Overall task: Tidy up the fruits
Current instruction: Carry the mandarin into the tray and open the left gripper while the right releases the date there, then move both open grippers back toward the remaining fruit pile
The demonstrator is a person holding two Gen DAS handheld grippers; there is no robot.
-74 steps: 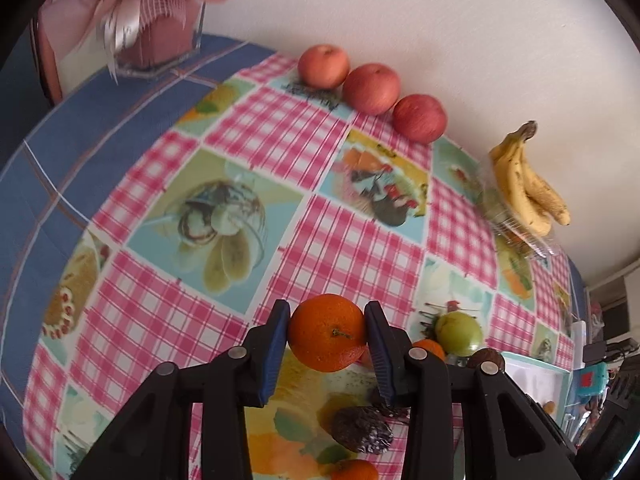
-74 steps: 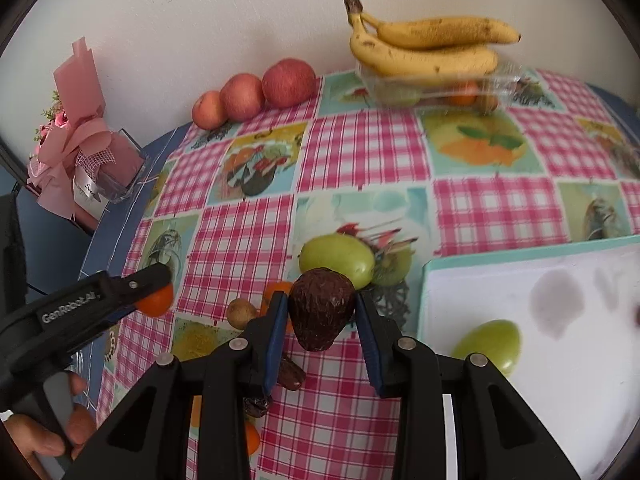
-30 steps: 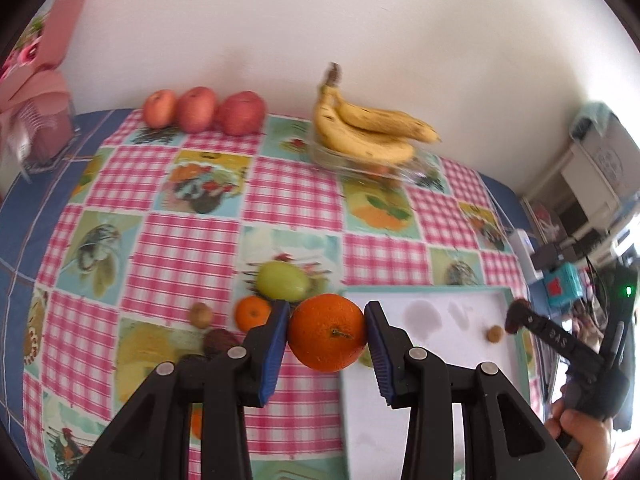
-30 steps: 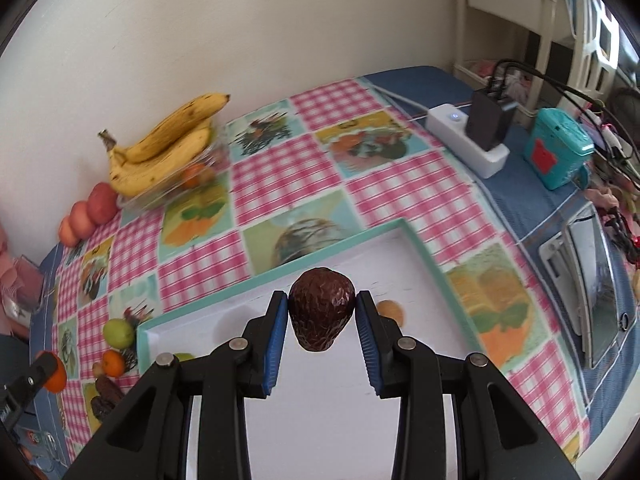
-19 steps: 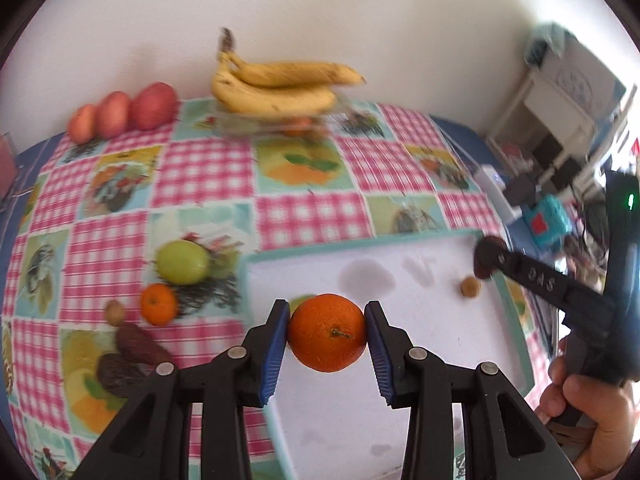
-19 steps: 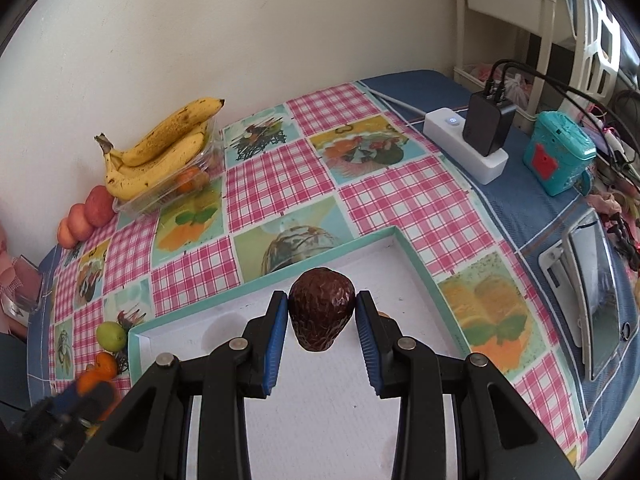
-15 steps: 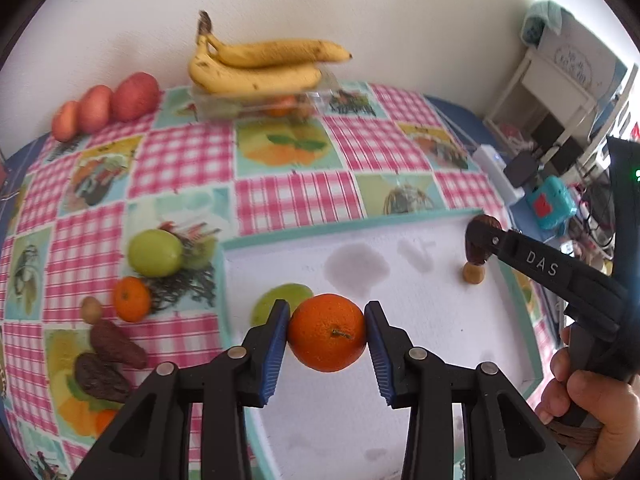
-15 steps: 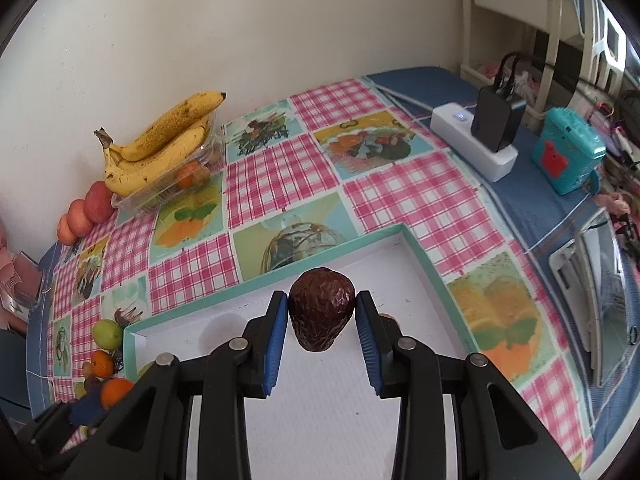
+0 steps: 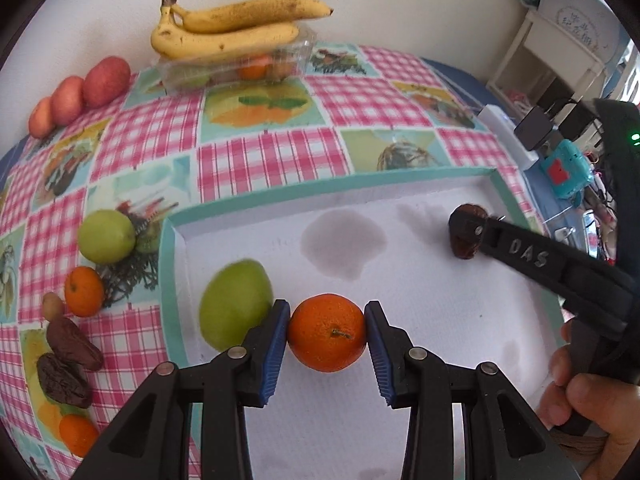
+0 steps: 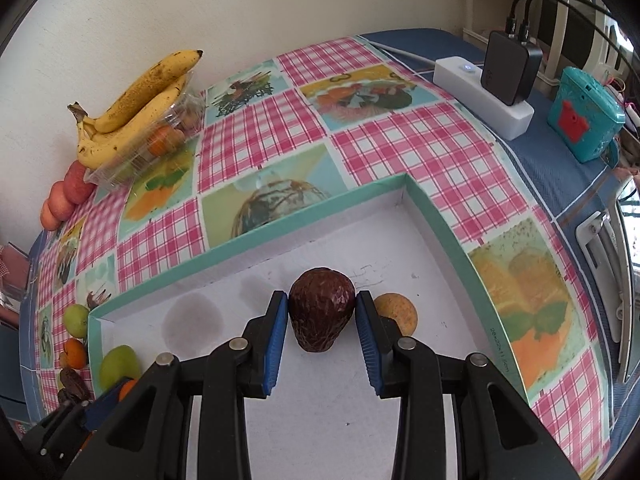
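Over the tray (image 9: 172, 248), my left gripper (image 9: 326, 334) grasps an orange (image 9: 327, 333); green fruit (image 9: 234, 310) just left. My right gripper (image 10: 322, 320) clenches a dark wrinkled fruit (image 10: 321, 314).

The orange (image 9: 326, 332) has a dimpled, faintly glossy peel, pinched between ribbed blue pads (image 9: 275, 350) on matt black plastic arms with small shiny metal pins. The dark brown fruit (image 10: 322, 314) in the right gripper (image 10: 322, 316) looks wrinkled and leathery with a dull sheen. The tray (image 10: 460, 240) seems to be cardboard, teal-rimmed, with a matt white, stained floor. The counter's checked cloth (image 9: 260, 152) looks smooth and slightly shiny, like oilcloth. At upper left, speckled bananas (image 9: 228, 32) rest on a clear, glossy plastic box (image 9: 240, 68).
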